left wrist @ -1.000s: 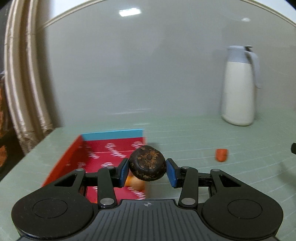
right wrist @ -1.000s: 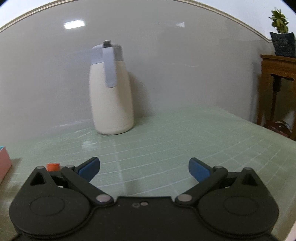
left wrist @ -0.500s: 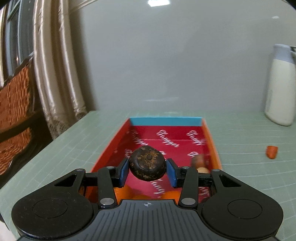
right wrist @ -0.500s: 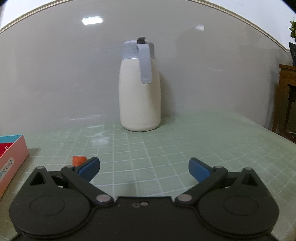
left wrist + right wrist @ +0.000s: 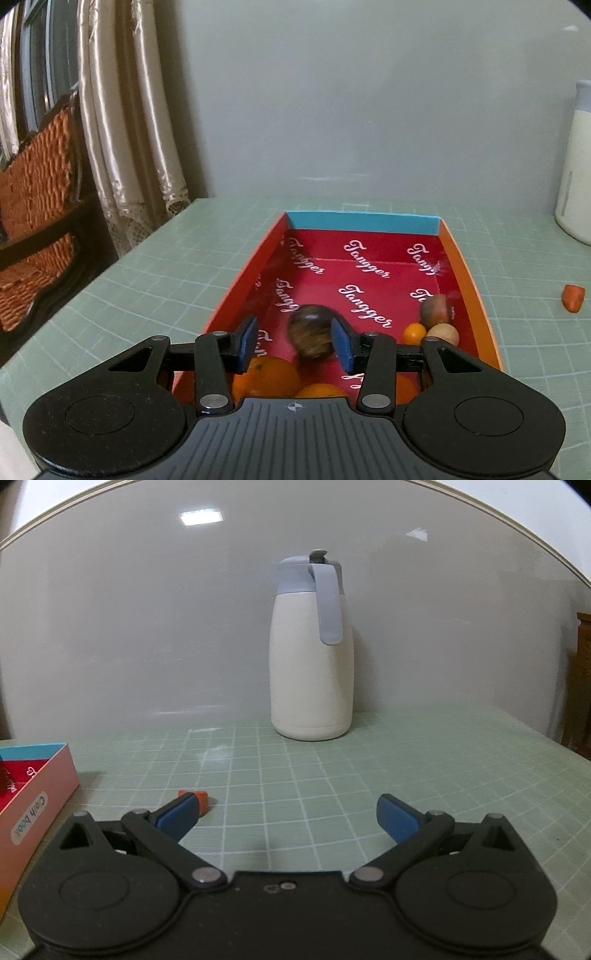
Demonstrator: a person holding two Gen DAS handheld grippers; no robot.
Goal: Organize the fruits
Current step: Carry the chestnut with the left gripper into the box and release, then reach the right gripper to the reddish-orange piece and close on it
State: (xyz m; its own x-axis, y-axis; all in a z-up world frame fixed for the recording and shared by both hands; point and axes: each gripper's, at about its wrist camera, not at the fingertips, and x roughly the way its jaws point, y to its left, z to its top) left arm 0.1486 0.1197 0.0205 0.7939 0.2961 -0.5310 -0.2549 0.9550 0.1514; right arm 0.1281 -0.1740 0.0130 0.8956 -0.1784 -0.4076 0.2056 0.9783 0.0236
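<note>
A pale green gridded table (image 5: 406,775) carries a red cardboard box (image 5: 458,258), a cream jug (image 5: 312,664) and a small orange piece (image 5: 573,297).

Dark fruit (image 5: 312,334) motion-blurred; jug (image 5: 576,173) cut off.

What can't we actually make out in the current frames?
- Dark round fruit, left wrist view: motion-blurred; whether it touches the left gripper fingers is unclear.
- Oranges: lower parts hidden by the gripper body; count uncertain.
- Jug: cut off by the right edge there.
- Box, right wrist view: cut off by the left edge.
- Small orange piece: partly behind a right gripper finger.
</note>
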